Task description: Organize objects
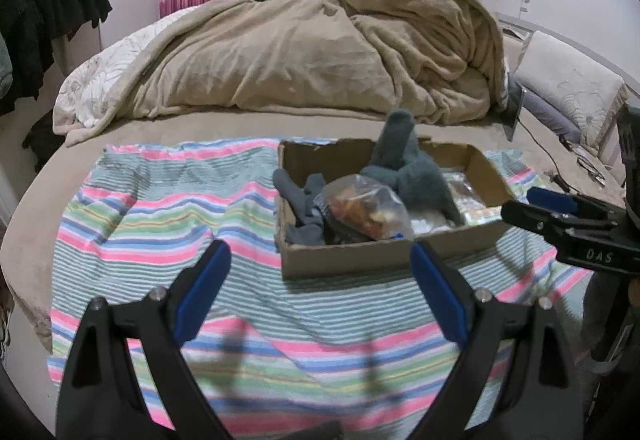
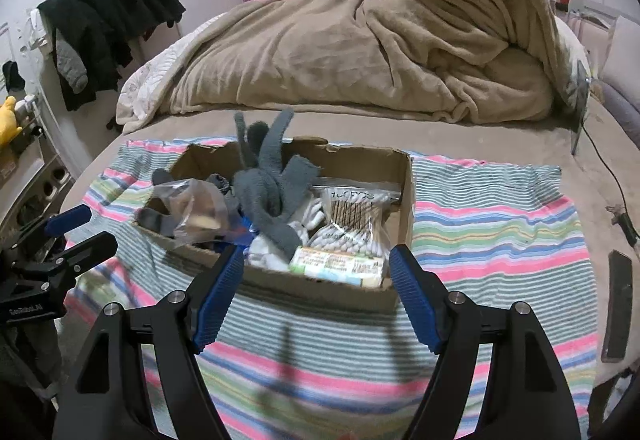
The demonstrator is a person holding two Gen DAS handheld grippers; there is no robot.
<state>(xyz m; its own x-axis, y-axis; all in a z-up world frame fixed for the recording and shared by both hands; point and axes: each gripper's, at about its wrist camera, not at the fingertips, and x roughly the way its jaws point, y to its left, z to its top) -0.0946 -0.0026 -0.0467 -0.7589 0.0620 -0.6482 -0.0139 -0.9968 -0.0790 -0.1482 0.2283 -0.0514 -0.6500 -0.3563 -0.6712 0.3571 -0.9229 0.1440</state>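
An open cardboard box [image 1: 360,260] [image 2: 404,175] sits on a striped cloth [image 1: 168,224] [image 2: 492,232] on the bed. It holds grey socks [image 1: 404,163] [image 2: 264,183], a clear bag of snacks [image 1: 364,207] [image 2: 192,203], a bag of cotton swabs [image 2: 352,220], white items and a flat packet [image 2: 340,264]. My left gripper [image 1: 320,260] is open and empty, just in front of the box's left part. My right gripper [image 2: 316,260] is open and empty at the box's near edge. Each gripper shows in the other's view, the right one [image 1: 560,211] and the left one [image 2: 76,236].
A heaped beige blanket [image 1: 320,51] [image 2: 380,39] fills the back of the bed. Pillows [image 1: 568,87] lie at the right. A cable [image 2: 608,175] and a dark phone [image 2: 618,304] lie to the right of the cloth. Dark clothes [image 2: 108,19] hang at the left.
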